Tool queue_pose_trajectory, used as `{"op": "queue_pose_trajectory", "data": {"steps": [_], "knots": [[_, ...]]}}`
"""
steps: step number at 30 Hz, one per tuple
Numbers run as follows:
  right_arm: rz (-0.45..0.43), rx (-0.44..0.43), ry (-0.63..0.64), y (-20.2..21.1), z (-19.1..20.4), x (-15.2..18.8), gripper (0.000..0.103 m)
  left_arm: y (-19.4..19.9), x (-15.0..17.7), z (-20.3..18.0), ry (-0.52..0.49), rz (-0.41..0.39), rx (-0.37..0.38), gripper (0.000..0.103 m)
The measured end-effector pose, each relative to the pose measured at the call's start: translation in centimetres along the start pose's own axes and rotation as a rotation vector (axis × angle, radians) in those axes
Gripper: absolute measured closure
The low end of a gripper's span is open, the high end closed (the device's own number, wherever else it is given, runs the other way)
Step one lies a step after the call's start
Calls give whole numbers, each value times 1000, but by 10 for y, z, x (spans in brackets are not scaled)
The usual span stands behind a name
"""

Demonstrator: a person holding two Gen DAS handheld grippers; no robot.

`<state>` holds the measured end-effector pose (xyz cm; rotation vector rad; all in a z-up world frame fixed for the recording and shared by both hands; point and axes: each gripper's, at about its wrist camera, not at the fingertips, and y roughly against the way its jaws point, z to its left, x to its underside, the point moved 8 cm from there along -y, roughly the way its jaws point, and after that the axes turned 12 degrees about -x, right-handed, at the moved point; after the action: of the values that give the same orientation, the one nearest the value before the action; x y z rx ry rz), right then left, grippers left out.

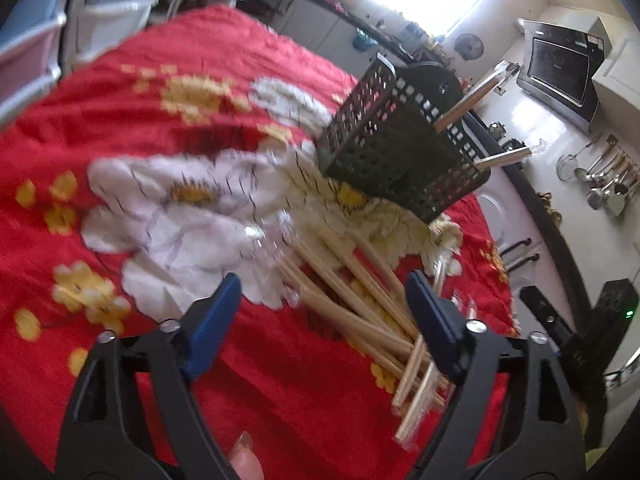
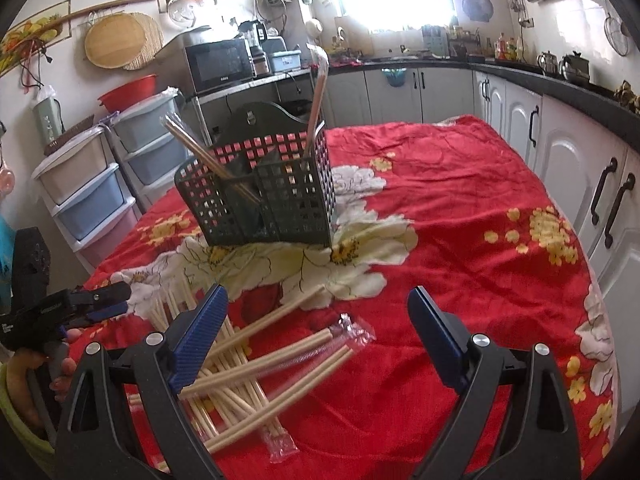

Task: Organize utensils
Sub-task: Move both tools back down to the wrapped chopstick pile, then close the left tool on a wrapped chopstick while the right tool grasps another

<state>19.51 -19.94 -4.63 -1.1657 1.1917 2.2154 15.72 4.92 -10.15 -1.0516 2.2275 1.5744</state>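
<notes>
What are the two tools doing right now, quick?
Left tool: open, holding nothing, above the chopsticks.
Right tool: open, holding nothing, also above the chopsticks.

A black perforated plastic utensil basket (image 2: 264, 196) stands on the red flowered tablecloth (image 2: 460, 208), toward the middle of the table, well back from its near edge. Two wrapped pairs of wooden chopsticks (image 2: 214, 164) stand tilted inside it, one in the left compartment, another (image 2: 316, 104) in the right. In front of the basket, by the near-left edge in the right wrist view, a loose pile of pale wooden chopsticks (image 2: 256, 364) lies crisscrossed on the cloth. Stacked plastic drawer units (image 2: 88, 196) stand beyond the table's left edge.
</notes>
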Motion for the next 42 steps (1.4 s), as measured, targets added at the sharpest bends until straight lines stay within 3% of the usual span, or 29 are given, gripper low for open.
{"op": "queue_pose_trajectory", "data": {"steps": [4, 9, 11, 20, 27, 35, 39, 42], "knots": [[24, -5, -18, -3, -4, 8, 14, -7, 8, -1, 39, 63, 53, 45], [40, -3, -33, -6, -8, 13, 14, -16, 12, 3, 106, 100, 88, 51], [44, -4, -35, -7, -8, 14, 14, -18, 12, 7, 135, 107, 96, 62], [99, -6, -81, -23, -14, 23, 16, -25, 15, 17, 175, 134, 106, 89], [165, -58, -230, -40, -30, 36, 41, -22, 17, 19, 182, 133, 137, 93], [175, -108, -344, -41, -39, 43, 57, -15, 15, 18, 181, 116, 159, 94], [191, -146, -362, -41, -39, 46, 86, -10, 12, 15, 176, 101, 172, 95], [181, -168, -370, -38, -38, 44, 88, -5, 9, 14, 171, 86, 182, 96]]}}
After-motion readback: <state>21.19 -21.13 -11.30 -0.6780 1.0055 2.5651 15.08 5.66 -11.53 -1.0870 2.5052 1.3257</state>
